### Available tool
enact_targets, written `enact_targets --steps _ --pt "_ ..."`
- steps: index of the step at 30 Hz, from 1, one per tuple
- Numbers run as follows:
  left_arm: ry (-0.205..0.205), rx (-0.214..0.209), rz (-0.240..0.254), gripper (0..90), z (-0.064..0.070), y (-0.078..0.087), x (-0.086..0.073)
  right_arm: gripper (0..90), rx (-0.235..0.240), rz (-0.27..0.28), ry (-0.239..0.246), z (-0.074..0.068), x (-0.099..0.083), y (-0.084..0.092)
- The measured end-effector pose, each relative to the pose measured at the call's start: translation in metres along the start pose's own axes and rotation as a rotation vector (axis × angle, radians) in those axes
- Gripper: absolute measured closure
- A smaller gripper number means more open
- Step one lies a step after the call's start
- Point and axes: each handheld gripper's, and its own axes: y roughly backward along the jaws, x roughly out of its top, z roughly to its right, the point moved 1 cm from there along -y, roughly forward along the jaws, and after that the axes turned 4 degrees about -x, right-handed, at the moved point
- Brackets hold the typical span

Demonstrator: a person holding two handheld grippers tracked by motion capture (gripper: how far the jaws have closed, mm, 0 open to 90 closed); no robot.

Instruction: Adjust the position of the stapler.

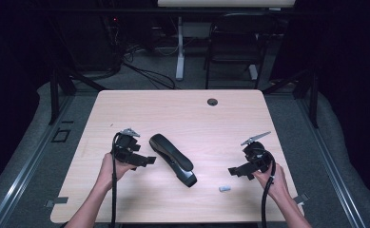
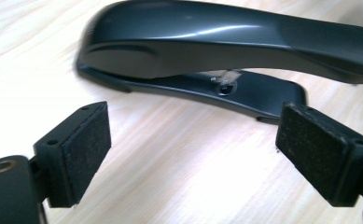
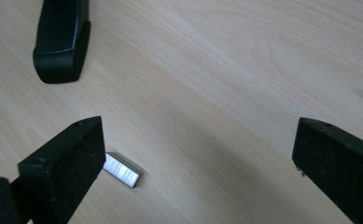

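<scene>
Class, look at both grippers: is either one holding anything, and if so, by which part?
Nothing is held. The left gripper is open beside the black stapler, apart from it. The right gripper is open above the staple strip, not touching it.

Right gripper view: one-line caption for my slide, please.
Open right gripper hovers over the wooden table, a strip of staples beside one pad, the black stapler farther off.

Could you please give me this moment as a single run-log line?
stapler: flat on table, untouched | staple strip: loose near right gripper | left gripper: open beside stapler | right gripper: open, empty
</scene>
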Motion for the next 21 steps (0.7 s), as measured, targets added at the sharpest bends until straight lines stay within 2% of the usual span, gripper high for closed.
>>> enact_targets --steps 4,5,6,10,11,12,14,15,17,18,21 --pt "0.027 0.004 0.002 4.3 -0.006 0.001 -0.001 1.3 0.014 0.019 0.008 -0.007 0.004 -0.001" --pt "0.031 0.008 0.001 1.3 -0.007 0.0 -0.001 1.6 0.026 0.024 0.031 -0.013 0.008 -0.003" --pt "0.031 0.008 0.001 0.3 -0.007 0.0 -0.001 1.6 0.026 0.024 0.031 -0.013 0.008 -0.003" --pt "0.031 0.004 0.018 0.1 -0.008 0.0 -0.002 2.6 0.05 0.038 0.078 -0.033 0.021 -0.006" --pt "0.031 0.004 0.018 0.1 -0.008 0.0 -0.002 2.6 0.05 0.038 0.078 -0.033 0.021 -0.006" --pt "0.027 -0.001 0.016 0.1 -0.009 0.001 -0.002 2.9 0.068 0.044 0.106 -0.042 0.027 -0.008" --pt "0.034 0.007 0.024 0.0 -0.009 0.001 -0.003 3.0 0.087 0.05 0.123 -0.052 0.033 -0.01" --pt "0.033 0.009 0.023 0.0 -0.01 0.001 -0.003 3.0 0.087 0.05 0.123 -0.052 0.033 -0.01" --pt "0.043 0.018 0.026 0.0 -0.012 0.001 -0.005 3.0 0.119 0.055 0.159 -0.067 0.042 -0.012" --pt "0.043 0.018 0.026 0.0 -0.012 0.001 -0.005 3.0 0.119 0.055 0.159 -0.067 0.042 -0.012" --pt "0.044 0.006 0.024 0.0 -0.013 0.001 -0.005 5.8 0.172 0.081 0.195 -0.088 0.055 -0.012"
